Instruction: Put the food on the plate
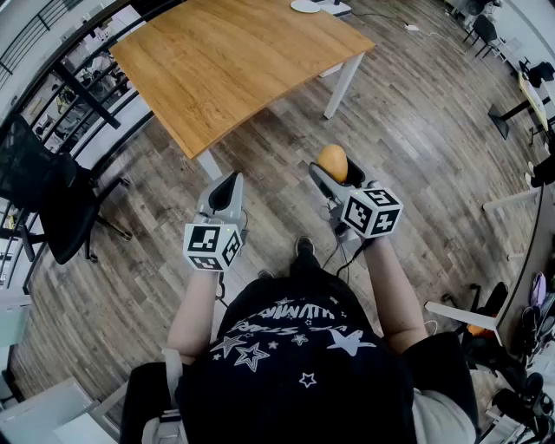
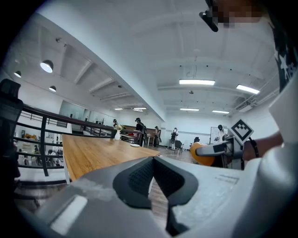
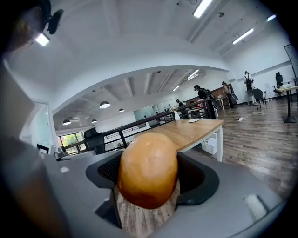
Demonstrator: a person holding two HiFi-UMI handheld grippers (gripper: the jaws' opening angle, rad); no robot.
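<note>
A rounded golden-brown bread roll (image 3: 148,169) sits between the dark pads of my right gripper (image 1: 336,173), which is shut on it. In the head view the roll (image 1: 333,160) is held over the wooden floor, short of the table's near corner. The left gripper view catches the same roll (image 2: 200,154) off to the right. My left gripper (image 1: 229,184) is level beside it, its jaws shut together with nothing between them. A white plate (image 1: 310,5) lies at the far end of the wooden table (image 1: 234,61), and shows small in the right gripper view as the plate (image 3: 193,120).
A black office chair (image 1: 52,195) stands left of the table by a dark railing (image 1: 95,95). A small vase (image 3: 177,115) stands on the table near the plate. White table legs (image 1: 342,85) rise from the plank floor. People stand far off in the hall.
</note>
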